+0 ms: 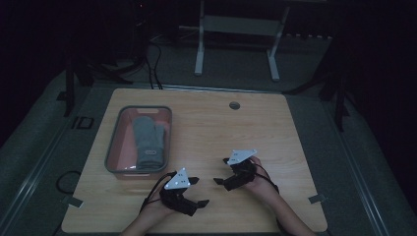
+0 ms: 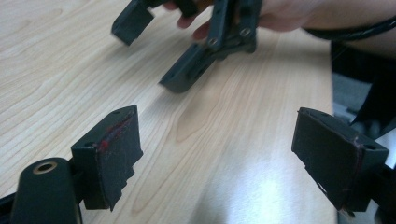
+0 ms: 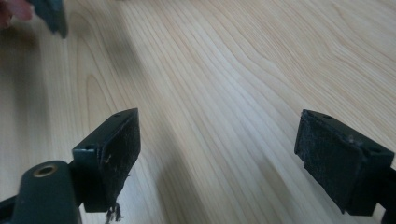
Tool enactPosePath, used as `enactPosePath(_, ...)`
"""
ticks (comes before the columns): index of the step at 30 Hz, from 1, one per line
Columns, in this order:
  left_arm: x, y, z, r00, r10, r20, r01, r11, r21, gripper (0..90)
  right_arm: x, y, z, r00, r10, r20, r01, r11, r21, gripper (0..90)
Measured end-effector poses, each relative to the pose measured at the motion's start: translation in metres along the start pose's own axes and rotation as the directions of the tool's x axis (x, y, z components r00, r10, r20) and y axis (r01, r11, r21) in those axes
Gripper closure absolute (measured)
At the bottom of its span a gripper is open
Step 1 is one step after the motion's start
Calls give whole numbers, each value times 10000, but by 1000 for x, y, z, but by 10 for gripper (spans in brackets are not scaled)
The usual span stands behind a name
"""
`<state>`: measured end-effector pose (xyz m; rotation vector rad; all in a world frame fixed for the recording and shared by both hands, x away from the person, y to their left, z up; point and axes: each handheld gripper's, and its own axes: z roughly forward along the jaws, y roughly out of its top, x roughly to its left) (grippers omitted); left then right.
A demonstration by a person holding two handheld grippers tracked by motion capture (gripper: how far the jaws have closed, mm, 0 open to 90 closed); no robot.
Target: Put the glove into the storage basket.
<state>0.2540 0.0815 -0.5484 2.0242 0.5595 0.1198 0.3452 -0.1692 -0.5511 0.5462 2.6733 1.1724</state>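
A light wooden table (image 1: 255, 128) with rounded corners carries a grey plastic tray (image 1: 112, 147) with a reddish floor, which sits toward the table's left side. Inside the tray lies a grey knitted mitten (image 1: 147, 140), flat, its cuff toward the tray's near end and its thumb pointing toward the tray's right wall.

To the right of the tray and nearer the person, the left gripper (image 1: 195, 191), black with a grey three-cornered plate on top, sits low over the bare table, just beyond the tray's near right corner and apart from it. Its jaws stand wide with nothing between them; in the left gripper view the two black pads (image 2: 116, 154) frame only wood grain.

The right gripper (image 1: 222, 171), also black with a grey plate, is farther from the tray, well to the right of it and near the left gripper, the two sets of jaws pointing roughly at each other without touching. In the left gripper view it shows beyond, held by the person's hand (image 2: 280, 16). Its jaws are wide too, and its own view shows bare table between the pads (image 3: 119, 149).

A small round grey grommet (image 1: 234, 105) sits in the table well beyond the tray, toward the far edge.
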Motion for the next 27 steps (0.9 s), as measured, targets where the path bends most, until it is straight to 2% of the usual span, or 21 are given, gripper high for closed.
enactPosePath(7,0,-2,8,10000,29,71,-28,10000,-9,161,-1,-22,-15,9982,50,598,-46,10000,-58,143)
enactPosePath(10,-1,-2,11,9998,117,156,-119,9998,145,161,-2,-31,-24,9975,46,703,-28,9997,-259,144)
enactPosePath(15,-4,-2,13,9996,113,263,-115,9999,57,161,-3,-43,-34,9963,23,863,17,9989,-463,144)
enactPosePath(19,-5,-2,14,9993,149,347,-151,9999,75,161,-2,-47,-36,9954,-269,920,338,9966,-751,143)
enactPosePath(23,-6,-2,14,9998,111,149,-114,9997,215,161,-2,-47,-35,9946,-374,973,438,9969,-649,143)
enactPosePath(27,-8,-3,15,9994,229,261,-235,9994,260,161,-2,-46,-34,9950,-396,922,451,9973,-580,143)
